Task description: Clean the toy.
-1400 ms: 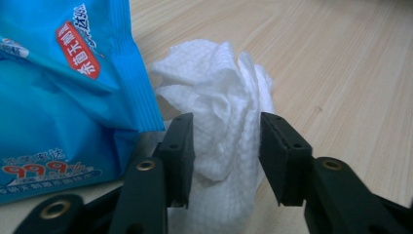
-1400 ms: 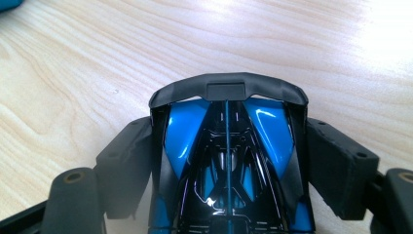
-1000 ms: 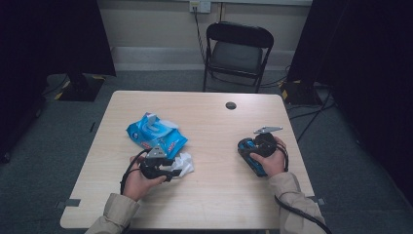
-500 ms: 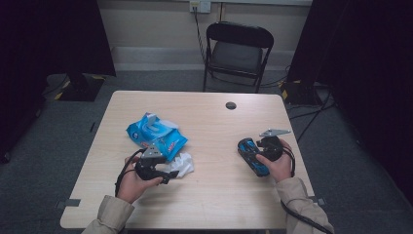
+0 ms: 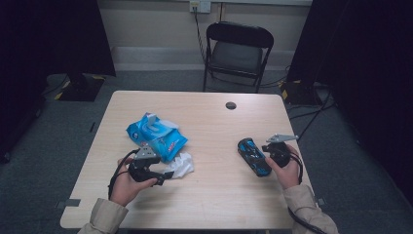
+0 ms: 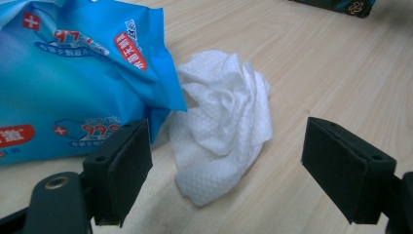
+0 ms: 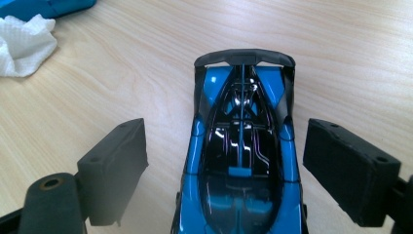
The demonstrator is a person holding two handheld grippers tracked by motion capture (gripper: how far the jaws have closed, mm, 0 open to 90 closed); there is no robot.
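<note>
A: Where is the toy car (image 5: 253, 156), and which way does it point?

B: It lies flat on the table (image 5: 214, 122), at the right part, just beside the right gripper (image 5: 265, 148). In the high view its long axis runs diagonally, from upper left to lower right. In the right gripper view the wing end (image 7: 244, 57) is the far one, pointing away from the gripper.

A: Is the right gripper holding it?

B: No. Its jaws stand apart, one on each side of the car, with bare wood visible between pads and body. They have just been opening a little.

A: And the left gripper (image 6: 243, 165)?

B: Also apart, and just opening wider. The crumpled white wipe (image 6: 221, 122) lies between its jaws, free on the table, touching the blue wipes pack (image 6: 73, 78).

A: What does one view add?

B: The left gripper view shows the dotted texture of the wipe and the red labels; the high view shows the black chair (image 5: 237, 48) behind the table.
</note>
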